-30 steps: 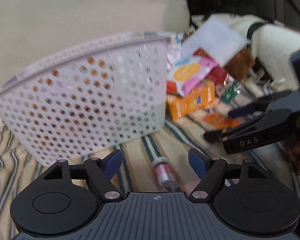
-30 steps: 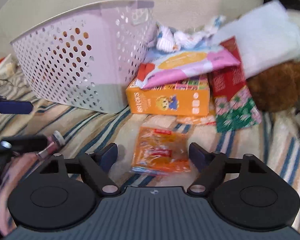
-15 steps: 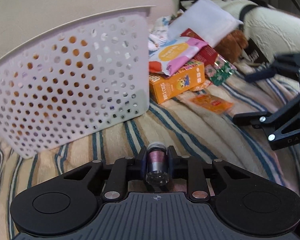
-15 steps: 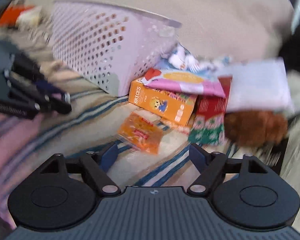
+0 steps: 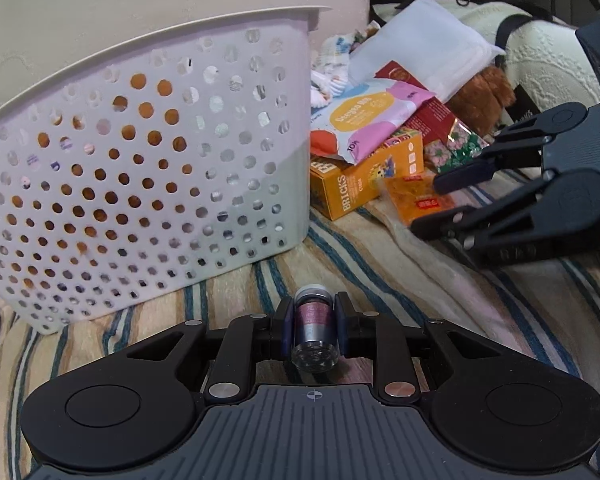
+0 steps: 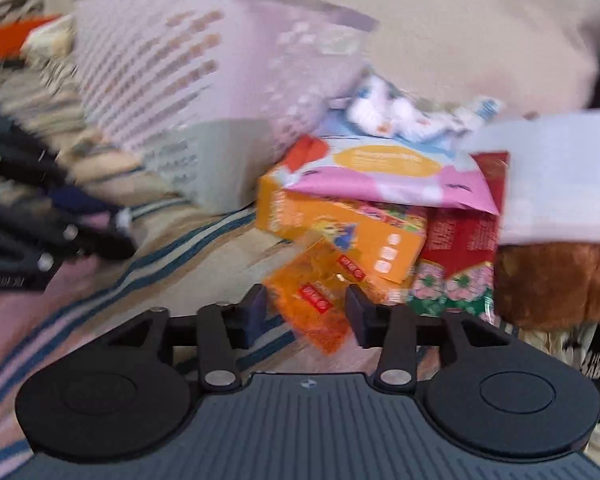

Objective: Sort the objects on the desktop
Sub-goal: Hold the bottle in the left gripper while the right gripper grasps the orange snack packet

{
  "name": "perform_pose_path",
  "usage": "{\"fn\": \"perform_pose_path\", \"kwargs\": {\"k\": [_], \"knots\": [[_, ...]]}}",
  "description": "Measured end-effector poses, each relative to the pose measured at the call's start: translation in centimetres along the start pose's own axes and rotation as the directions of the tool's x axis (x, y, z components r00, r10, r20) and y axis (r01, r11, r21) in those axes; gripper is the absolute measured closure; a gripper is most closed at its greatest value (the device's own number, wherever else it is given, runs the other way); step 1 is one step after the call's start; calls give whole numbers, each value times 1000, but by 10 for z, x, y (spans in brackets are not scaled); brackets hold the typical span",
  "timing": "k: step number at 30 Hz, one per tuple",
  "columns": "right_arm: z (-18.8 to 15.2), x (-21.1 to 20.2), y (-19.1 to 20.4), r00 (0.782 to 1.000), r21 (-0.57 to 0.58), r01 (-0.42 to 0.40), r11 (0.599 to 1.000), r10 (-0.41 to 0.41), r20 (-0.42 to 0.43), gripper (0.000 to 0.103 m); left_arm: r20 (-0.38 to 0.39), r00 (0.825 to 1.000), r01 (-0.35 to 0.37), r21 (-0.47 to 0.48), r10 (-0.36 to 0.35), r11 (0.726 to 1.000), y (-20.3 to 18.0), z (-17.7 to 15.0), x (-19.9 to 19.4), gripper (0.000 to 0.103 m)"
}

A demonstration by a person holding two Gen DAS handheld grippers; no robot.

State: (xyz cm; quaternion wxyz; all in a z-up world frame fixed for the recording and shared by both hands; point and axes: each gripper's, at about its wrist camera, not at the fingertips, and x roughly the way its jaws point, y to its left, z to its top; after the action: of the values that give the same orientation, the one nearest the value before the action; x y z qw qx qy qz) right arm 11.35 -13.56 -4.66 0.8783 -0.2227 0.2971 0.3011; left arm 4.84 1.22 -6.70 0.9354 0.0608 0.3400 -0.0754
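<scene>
My left gripper (image 5: 313, 322) is shut on a small glass vial with a pink label (image 5: 314, 334), held just above the striped blanket in front of the white perforated basket (image 5: 148, 168). My right gripper (image 6: 306, 314) has its jaws half closed around a small orange snack packet (image 6: 314, 300); the view is blurred, so I cannot tell whether the pads touch it. In the left wrist view the right gripper (image 5: 440, 204) shows at the right, at the orange packet (image 5: 418, 200).
A pile lies right of the basket: an orange BRICKS box (image 5: 364, 184), a pink and white pouch (image 5: 372, 118), a red packet (image 5: 432, 114), a green floral packet (image 5: 456, 148), a white cloth (image 5: 424, 46) and a brown plush toy (image 5: 484, 100). A beige cushion (image 5: 140, 4) stands behind.
My left gripper closed on the vial and lifted it slightly. My right gripper moved forward to the orange packet and its jaws narrowed around it.
</scene>
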Motion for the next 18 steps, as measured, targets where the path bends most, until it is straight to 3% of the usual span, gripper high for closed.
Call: {"fn": "perform_pose_path", "kwargs": {"k": [3,4,11,15,18], "knots": [[-3,-1,-16,1000,122,17,992,-15,-15,21,15,1000,-7,-8,7,1000,2,-3,-1,86],[-5,-1,-20,1000,155,28,987,-26,-14,20,20,1000,-10,-13,10,1000,2,-3,1,86],[2,12,-17,999,137,6,991,0,-42,21,31,999,-11,-34,13,999,2,4,10,86],[9,20,-18,999,154,-11,988,17,-40,43,34,999,-3,-45,4,999,4,3,8,86],[10,15,-18,1000,175,-17,985,20,-18,44,37,999,-1,-47,2,999,4,2,4,86]]}}
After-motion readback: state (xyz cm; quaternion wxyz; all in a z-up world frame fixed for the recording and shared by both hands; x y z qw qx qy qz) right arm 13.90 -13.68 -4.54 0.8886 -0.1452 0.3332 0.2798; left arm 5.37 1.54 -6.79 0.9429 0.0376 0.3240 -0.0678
